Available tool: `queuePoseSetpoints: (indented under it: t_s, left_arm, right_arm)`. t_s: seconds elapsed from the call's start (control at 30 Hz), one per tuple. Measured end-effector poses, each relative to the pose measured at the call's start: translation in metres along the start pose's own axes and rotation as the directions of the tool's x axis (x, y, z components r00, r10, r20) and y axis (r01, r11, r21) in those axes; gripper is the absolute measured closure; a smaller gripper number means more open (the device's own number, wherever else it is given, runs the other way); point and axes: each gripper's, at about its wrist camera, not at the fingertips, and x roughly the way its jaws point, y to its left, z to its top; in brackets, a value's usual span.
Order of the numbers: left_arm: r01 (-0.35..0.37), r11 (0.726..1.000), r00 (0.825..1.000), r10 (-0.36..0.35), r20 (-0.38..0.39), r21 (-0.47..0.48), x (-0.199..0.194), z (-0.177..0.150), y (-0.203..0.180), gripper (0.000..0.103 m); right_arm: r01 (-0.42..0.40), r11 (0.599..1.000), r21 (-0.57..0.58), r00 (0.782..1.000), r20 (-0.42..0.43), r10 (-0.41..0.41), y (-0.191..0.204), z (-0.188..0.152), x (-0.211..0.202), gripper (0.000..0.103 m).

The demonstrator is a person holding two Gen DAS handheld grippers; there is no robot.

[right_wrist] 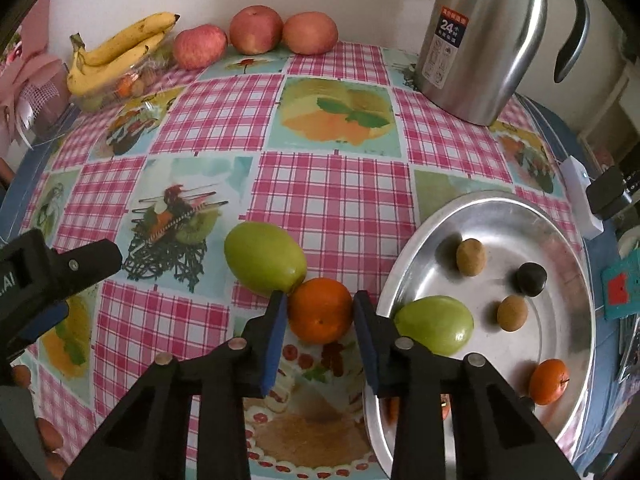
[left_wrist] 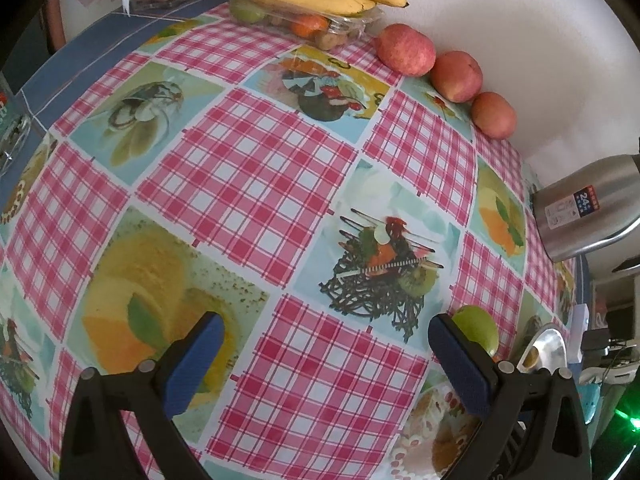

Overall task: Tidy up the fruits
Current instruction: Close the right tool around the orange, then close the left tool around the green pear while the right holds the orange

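Your right gripper (right_wrist: pixel 320 320) clamps 1 round orange tangerine (right_wrist: pixel 320 310) on the checked tablecloth (right_wrist: pixel 332 200), touching 1 green mango (right_wrist: pixel 264 258), beside the round metal tray (right_wrist: pixel 560 240), likely its destination; your left gripper (left_wrist: pixel 326 364) hangs wide, empty.

orange (right_wrist: pixel 320 310): round, on cloth, touching green fruit | green fruit (right_wrist: pixel 264 258): oval, on cloth left of tray | tray (right_wrist: pixel 560 224): round metal, holds green fruit, two kiwis, dark plum, small orange | apples (right_wrist: pixel 256 30): three by wall
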Motion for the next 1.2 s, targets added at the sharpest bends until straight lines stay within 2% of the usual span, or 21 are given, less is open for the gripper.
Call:
queuePoseSetpoints:
  t_s: [0.23,0.3,0.4,0.57,0.67,0.73,0.8,0.97,1.1,1.2]
  left_arm:
    - [0.019,1.0,1.0,-0.019,0.008,0.004,-0.002,0.001,-0.001,0.0]
    - [0.03,0.999,0.999,-0.03,0.01,0.013,-0.001,0.0,-0.003,0.0]
    - [0.05,0.999,0.998,-0.05,0.023,0.022,-0.001,-0.001,-0.007,0.0]
    - [0.114,0.993,0.994,-0.113,-0.008,0.044,0.004,0.0,-0.016,0.0]
    - [0.112,0.99,0.994,-0.112,-0.001,0.086,0.006,-0.003,-0.027,0.001]
    - [0.119,0.987,0.993,-0.119,-0.014,0.111,0.009,-0.005,-0.035,0.002]
    - [0.13,0.982,0.991,-0.129,-0.02,0.136,0.012,-0.007,-0.041,0.01]
    - [0.158,0.948,0.987,-0.156,-0.03,0.278,0.021,-0.017,-0.073,0.022]
    - [0.178,0.916,0.983,-0.183,-0.019,0.359,0.026,-0.021,-0.093,0.023]
    - [0.165,0.9,0.985,-0.175,-0.014,0.404,0.029,-0.023,-0.103,0.029]
  right_arm:
    - [-0.031,0.999,0.029,1.0,0.005,0.031,-0.004,0.0,-0.002,0.07]
    - [-0.066,0.996,0.056,0.998,0.0,0.066,-0.007,-0.001,-0.003,0.07]
    - [-0.164,0.978,0.126,0.986,0.005,0.164,-0.018,-0.002,-0.008,0.07]
    - [-0.223,0.959,0.178,0.975,0.049,0.217,-0.03,-0.001,-0.024,0.07]
    - [-0.237,0.953,0.189,0.97,0.094,0.223,-0.035,0.001,-0.039,0.07]
    - [-0.207,0.959,0.194,0.975,0.12,0.186,-0.041,0.003,-0.049,0.07]
    - [-0.192,0.959,0.207,0.977,0.134,0.167,-0.048,0.003,-0.053,0.07]
    - [-0.212,0.941,0.264,0.972,0.152,0.177,-0.07,0.0,-0.056,0.07]
    - [-0.216,0.934,0.283,0.973,0.147,0.18,-0.078,-0.003,-0.053,0.07]
    - [-0.222,0.928,0.298,0.972,0.147,0.185,-0.084,-0.006,-0.052,0.07]
